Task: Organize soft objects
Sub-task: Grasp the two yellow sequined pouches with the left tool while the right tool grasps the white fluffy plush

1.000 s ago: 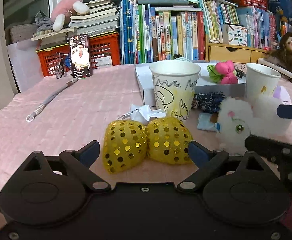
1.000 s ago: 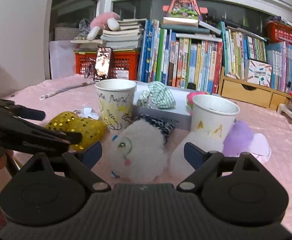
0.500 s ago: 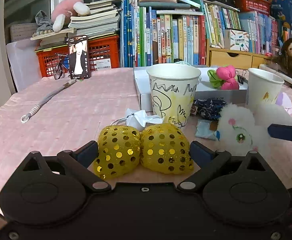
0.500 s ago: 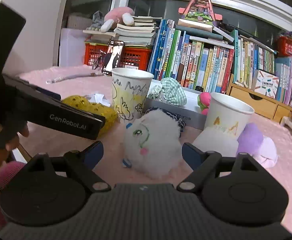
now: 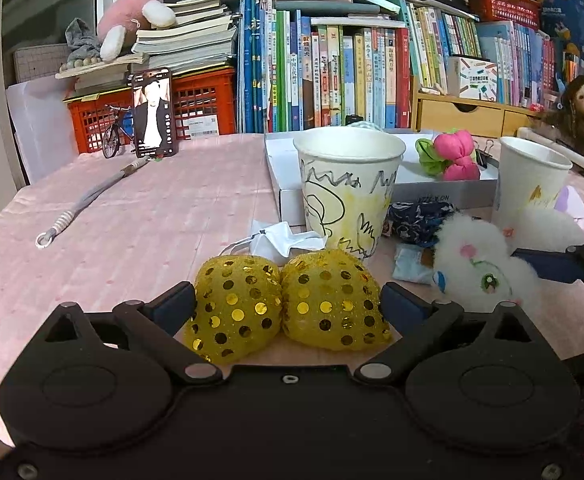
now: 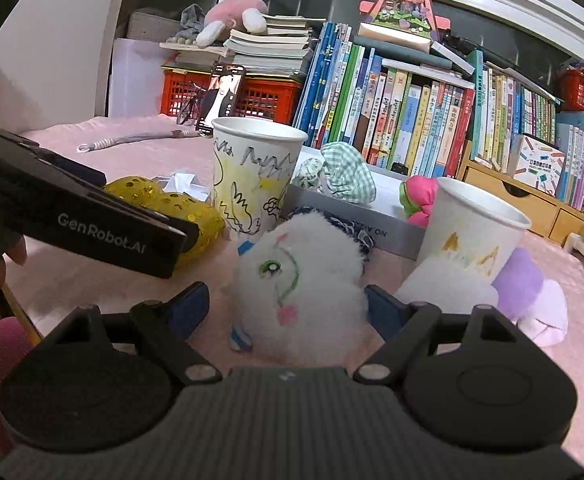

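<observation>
Straddling a yellow sequined toy, the left gripper has its two blue-tipped fingers spread wide; its jaws have just been opening, and the toy lies between them on the pink tablecloth, its sides close to both tips, though I cannot tell whether they touch. At twelve o'clock from the toy stands a scribbled paper cup, with a crumpled white mask at eleven o'clock. At three o'clock from the toy lies a fluffy white toy.

In the right wrist view, the right gripper is spread around that fluffy white toy, which sits between the fingers; the jaws have just been closing, the right tip at the fur's edge and the left tip standing clear. At two o'clock from it stands a second paper cup, a purple and white plush beside it. A gray box at twelve o'clock carries a green checked cloth.
</observation>
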The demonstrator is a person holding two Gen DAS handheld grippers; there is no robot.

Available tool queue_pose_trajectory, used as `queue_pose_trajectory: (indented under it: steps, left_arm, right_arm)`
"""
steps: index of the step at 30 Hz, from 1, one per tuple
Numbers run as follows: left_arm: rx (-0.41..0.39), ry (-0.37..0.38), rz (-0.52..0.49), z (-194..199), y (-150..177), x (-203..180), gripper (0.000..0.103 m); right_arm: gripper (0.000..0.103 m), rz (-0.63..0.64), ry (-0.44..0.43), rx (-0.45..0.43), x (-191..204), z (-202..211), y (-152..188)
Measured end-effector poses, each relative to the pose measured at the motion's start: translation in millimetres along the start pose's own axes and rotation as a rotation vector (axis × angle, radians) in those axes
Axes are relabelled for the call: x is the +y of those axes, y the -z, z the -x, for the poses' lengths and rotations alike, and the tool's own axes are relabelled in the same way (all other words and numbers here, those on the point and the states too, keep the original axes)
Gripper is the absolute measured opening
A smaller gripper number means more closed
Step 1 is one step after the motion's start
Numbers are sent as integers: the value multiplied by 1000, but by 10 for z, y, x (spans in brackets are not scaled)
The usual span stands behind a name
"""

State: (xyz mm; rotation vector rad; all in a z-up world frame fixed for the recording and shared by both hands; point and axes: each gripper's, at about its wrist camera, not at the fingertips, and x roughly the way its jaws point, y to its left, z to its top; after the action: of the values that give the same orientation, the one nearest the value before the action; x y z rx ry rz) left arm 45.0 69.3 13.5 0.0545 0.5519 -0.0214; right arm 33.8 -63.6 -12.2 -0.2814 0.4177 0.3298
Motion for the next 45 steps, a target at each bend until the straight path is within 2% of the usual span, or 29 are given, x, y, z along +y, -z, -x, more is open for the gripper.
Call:
queue_pose_trajectory:
  steps: [5,8,10,18,20,21,22,29,31,37,39,41,42,45]
  left_arm:
    - [14,7,8,-43,-8,2,98]
    - [14,7,16,-26,-16,14,91]
    - [10,6,19,1,-18,21,84]
    - [-28,-15,16,145,-41,28,59]
    - [-43,-11,16,203,-60,28,47]
    - [-46,-1,21,230,-70,32,33]
    - [-47,-5,30,251,-76,28,30]
    - [-21,2,14,259,-9,7,32]
    - [-27,-12,5,262,48,-21,52]
    - [-24,-93,-3,145,143,-81,64]
    - [-13,-101,22,92,152,-69,63]
    - [3,-104,59,40,159,-50,53]
    - [6,-110,77,23,157,-38,44]
    - [-8,-118,93,34,154,-23,37]
  right_arm:
    - [84,5,-5,7,5,-20,1]
    - [75,9,-2,8,0,-18,-3]
    - [70,10,2,7,-18,-8,-3]
    - [67,-5,6,-19,-55,78,-12]
    - [67,-10,6,-30,-62,111,-27]
    - [67,-14,6,-34,-68,124,-40]
    - [67,-18,8,-40,-78,136,-52]
    - [67,-35,16,-59,-122,198,-105]
    - [67,-32,16,-57,-125,198,-101]
    - [67,-32,16,-42,-104,162,-67]
    - [67,-26,19,-41,-91,154,-56]
    - [67,-24,20,-40,-81,149,-54]
    - [67,-25,20,-40,-81,149,-54]
    - [67,-29,22,-44,-85,154,-52]
